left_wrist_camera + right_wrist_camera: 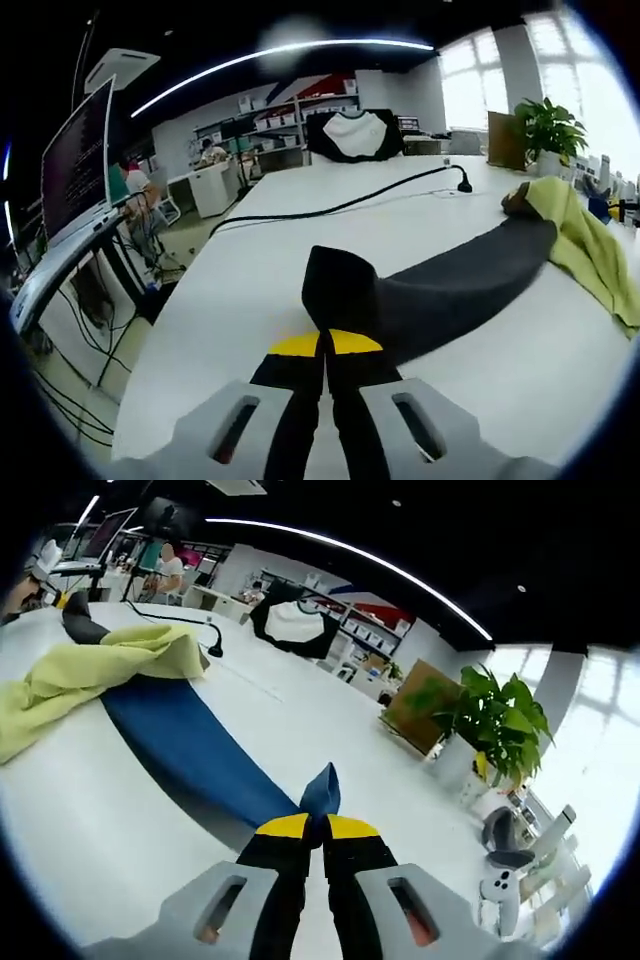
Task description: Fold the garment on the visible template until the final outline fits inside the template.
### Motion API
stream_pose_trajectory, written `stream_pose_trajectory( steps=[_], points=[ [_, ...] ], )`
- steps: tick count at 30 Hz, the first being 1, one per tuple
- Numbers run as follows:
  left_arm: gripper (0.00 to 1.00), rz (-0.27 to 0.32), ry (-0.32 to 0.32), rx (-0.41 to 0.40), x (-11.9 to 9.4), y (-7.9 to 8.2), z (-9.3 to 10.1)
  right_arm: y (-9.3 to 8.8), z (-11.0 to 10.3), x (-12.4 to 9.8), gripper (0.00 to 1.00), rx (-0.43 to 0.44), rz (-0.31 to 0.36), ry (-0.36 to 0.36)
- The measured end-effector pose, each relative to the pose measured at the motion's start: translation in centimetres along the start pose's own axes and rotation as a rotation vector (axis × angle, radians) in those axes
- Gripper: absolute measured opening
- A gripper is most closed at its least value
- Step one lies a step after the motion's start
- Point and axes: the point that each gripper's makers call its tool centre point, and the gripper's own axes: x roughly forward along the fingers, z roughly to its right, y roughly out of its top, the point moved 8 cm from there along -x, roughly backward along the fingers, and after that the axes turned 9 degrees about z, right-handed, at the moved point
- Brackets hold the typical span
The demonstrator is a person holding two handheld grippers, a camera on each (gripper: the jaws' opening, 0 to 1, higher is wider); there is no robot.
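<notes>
Left gripper [325,350]: nearest the lens at 6 o'clock of the left gripper view, jaws pressed together on a raised corner of the dark garment [440,290], pinched so that end can be lifted and carried over for a fold.
Right gripper [318,830]: at 6 o'clock of the right gripper view, jaws clamped on the opposite blue corner [322,790], which peaks up between the tips; the two grips hold the cloth by both ends.
Table [300,260]: broad white top bearing everything; no template outline is plain on it, possibly hidden under the cloth.
Garment position: a long band on the table, running from the right jaws toward 10 o'clock in the right gripper view, dark in one view, blue in the other.
Yellow-green cloth [90,675]: draped across the band's middle at 9 o'clock, so it will likely hinder folding.
Potted plant [480,720]: at 3 o'clock, well apart.
Black cable [340,205]: at 12 o'clock, clear of the garment.
</notes>
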Motion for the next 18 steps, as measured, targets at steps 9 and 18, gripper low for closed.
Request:
stream_pose_trajectory(
  steps=[9, 18],
  points=[
    [0.0, -0.007, 0.025, 0.011, -0.2, -0.5, -0.9, -1.1, 1.1, 0.1, 0.02, -0.004, -0.006, -0.026],
    [0.0, -0.002, 0.058, 0.03, -0.2, -0.4, -2.7, -1.9, 2.7, 0.0, 0.0, 0.022, -0.011, -0.061]
  ],
)
